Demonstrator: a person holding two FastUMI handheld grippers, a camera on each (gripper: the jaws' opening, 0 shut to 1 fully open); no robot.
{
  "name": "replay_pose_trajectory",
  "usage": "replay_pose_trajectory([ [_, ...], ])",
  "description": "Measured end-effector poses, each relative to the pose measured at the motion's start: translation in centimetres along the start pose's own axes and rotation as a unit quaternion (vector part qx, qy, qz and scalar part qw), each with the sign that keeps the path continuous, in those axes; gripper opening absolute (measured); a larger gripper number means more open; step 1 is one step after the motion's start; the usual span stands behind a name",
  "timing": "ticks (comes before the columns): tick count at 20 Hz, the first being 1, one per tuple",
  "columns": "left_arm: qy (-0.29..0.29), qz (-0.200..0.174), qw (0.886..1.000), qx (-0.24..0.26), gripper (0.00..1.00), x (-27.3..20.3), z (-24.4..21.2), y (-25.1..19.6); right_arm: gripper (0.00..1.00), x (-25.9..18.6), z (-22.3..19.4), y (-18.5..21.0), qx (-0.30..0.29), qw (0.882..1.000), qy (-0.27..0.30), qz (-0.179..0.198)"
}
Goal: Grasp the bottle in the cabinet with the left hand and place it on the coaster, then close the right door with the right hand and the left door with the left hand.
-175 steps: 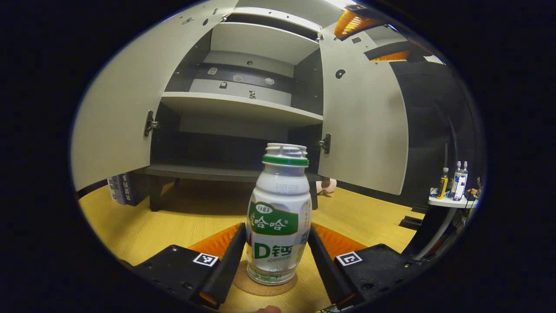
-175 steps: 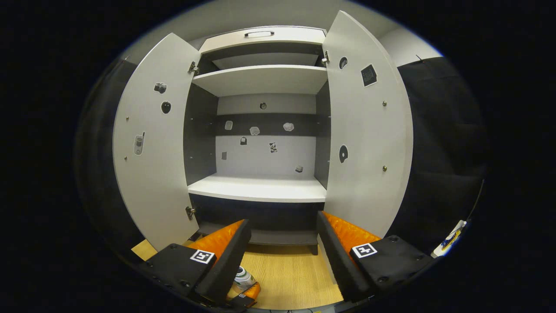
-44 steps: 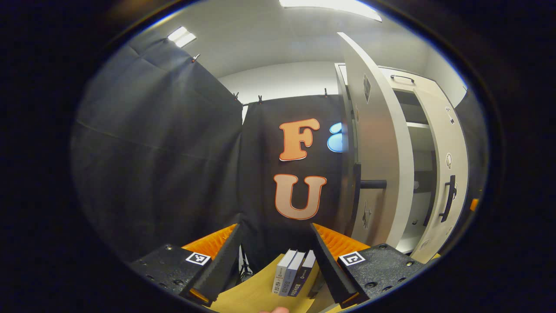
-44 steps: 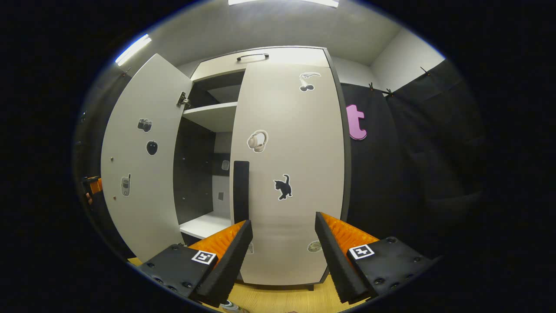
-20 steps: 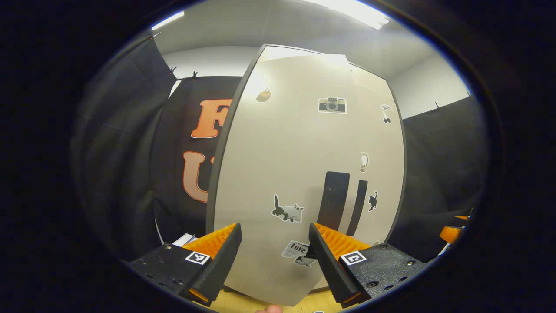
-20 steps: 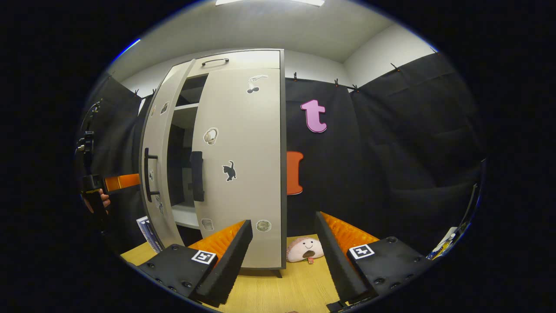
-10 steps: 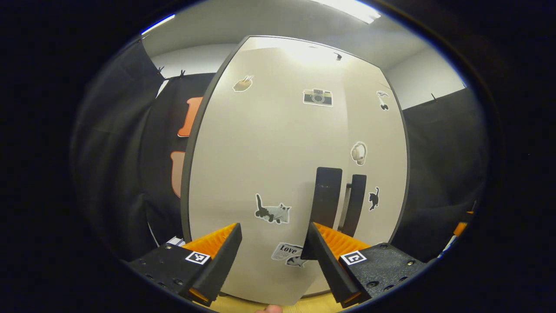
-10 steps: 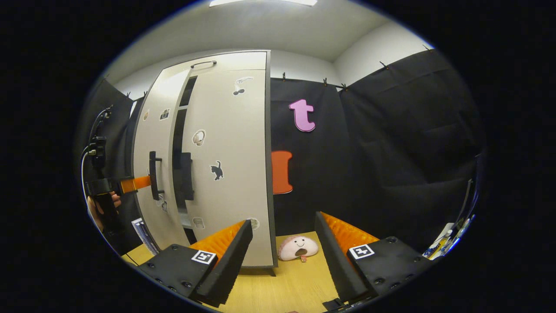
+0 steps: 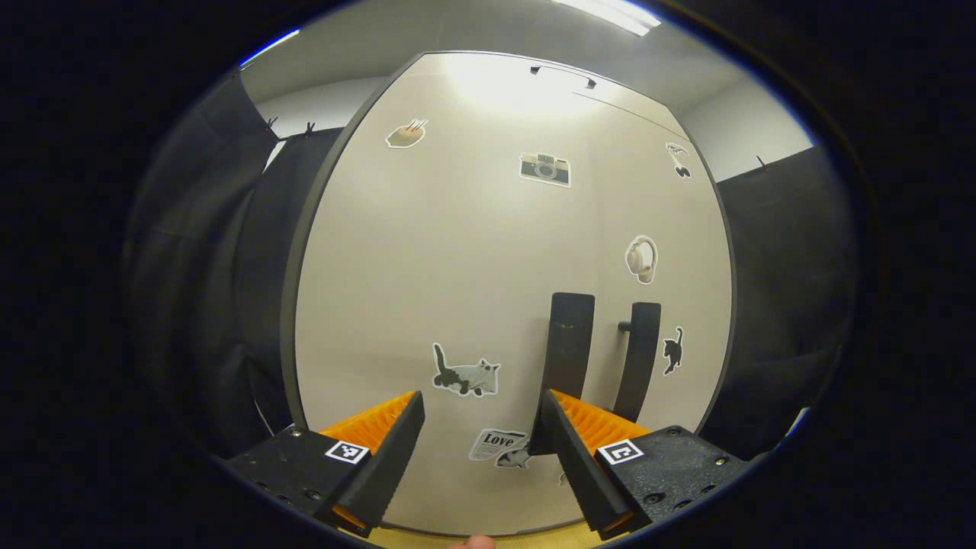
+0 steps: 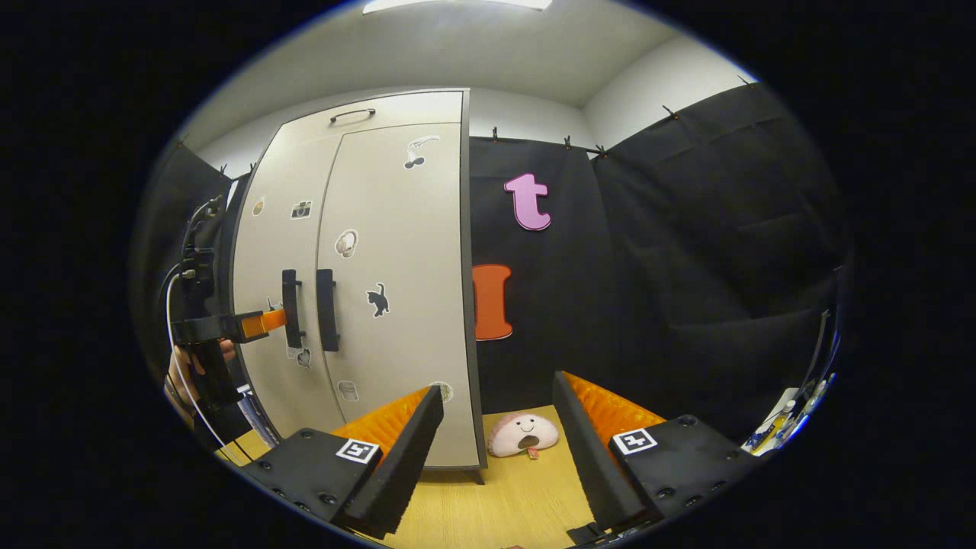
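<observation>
Left gripper view, tight on the cabinet (image 9: 427, 229) front. Legible on the left door (image 9: 488, 305): one newspaper-style sticker (image 9: 499, 444) headed "Love", low down between the fingers of the left gripper (image 9: 480, 396). Elsewhere on the same door, wordless pictures: a grey cat (image 9: 465, 374), a camera (image 9: 544, 168), a small brown shape (image 9: 406, 134) near the top. On the right door (image 9: 679, 229), headphones (image 9: 642, 259) and a black cat (image 9: 672, 349).

Compared with half a second ago: gone from the right gripper view, the dark gap between the two doors; now flush, edge to edge, with the two black handles (image 10: 290, 307) (image 10: 326, 309) standing upright side by side. Closed up as well, any sight of the shelves inside.

Left gripper's fingers held apart, gripping nothing, its right finger (image 9: 579, 427) just at the foot of the left door's handle (image 9: 568, 343); contact there too fine to call. Seen from the right gripper view as well, at the far left, held by a hand (image 10: 202, 358), its tip (image 10: 271, 320) reaching that same handle.

Right gripper (image 10: 496, 393) likewise spread wide and empty, well clear of the cabinet, pointed past the right door's outer edge at the black cloth wall. Below it, a pink plush toy (image 10: 526, 435) on the wooden table (image 10: 503, 503), beside the cabinet's corner.
</observation>
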State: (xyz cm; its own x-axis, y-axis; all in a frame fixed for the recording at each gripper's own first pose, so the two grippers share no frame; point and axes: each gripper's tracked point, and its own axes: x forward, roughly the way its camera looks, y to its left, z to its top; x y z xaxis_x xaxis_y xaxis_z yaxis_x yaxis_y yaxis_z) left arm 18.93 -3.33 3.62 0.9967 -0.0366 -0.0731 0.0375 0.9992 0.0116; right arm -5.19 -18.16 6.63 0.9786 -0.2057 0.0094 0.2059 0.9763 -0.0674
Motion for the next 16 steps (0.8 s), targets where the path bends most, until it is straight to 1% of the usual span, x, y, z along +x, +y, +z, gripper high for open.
replay_pose_trajectory([
  [3,0.001,-0.002,1.000,-0.002,0.94,-0.8,-0.1,0.2,0.95,0.0,-0.1,0.8,0.000,1.000,0.002,0.010],
  [5,-0.005,0.002,1.000,0.003,0.94,-2.4,0.3,0.9,0.95,0.0,-0.1,1.4,-0.005,1.000,0.001,0.017],
  [8,-0.011,0.009,1.000,0.010,0.94,-5.2,1.2,2.0,0.96,-0.1,-0.1,2.8,-0.002,0.999,0.003,0.034],
  [11,-0.014,0.010,1.000,0.005,0.94,-8.5,2.0,2.9,0.96,-0.3,-0.2,3.8,-0.001,0.999,0.005,0.051],
  [16,-0.013,0.033,0.999,0.017,0.94,-13.5,2.2,4.9,0.96,-0.4,-0.8,5.8,0.006,0.997,0.015,0.075],
])
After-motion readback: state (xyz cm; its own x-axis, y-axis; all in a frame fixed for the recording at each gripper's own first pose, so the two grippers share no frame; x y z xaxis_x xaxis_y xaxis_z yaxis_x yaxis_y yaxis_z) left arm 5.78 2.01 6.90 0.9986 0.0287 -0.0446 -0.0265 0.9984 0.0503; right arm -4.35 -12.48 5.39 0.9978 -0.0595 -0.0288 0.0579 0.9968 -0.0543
